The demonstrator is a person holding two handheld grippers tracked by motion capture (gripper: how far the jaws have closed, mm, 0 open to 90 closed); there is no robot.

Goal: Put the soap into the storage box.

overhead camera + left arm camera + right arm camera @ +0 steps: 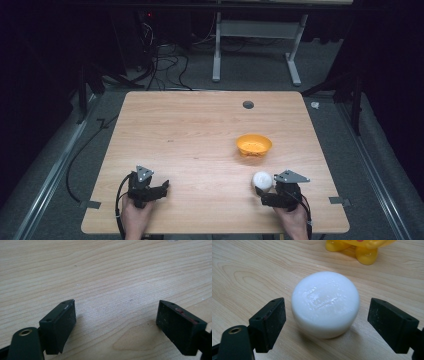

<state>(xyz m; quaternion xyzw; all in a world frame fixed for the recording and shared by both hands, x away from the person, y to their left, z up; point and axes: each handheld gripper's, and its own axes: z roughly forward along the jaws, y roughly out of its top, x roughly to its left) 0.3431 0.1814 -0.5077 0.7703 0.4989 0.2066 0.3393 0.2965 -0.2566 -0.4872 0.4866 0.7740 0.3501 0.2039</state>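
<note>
A white round puck-like lump lies on the wooden table near its front right. In the right gripper view the white lump sits between the two black jaws of my right gripper, with a gap on each side and neither pad touching it. A hand holds that right gripper at the front edge. An orange bowl stands just beyond the lump; its yellow feet are at the top of the right gripper view. My left gripper rests at the front left, open over bare wood.
A dark round grommet hole sits near the table's far edge. Beyond the table are a white desk frame and loose cables on the floor. Grey tape tabs mark the front corners.
</note>
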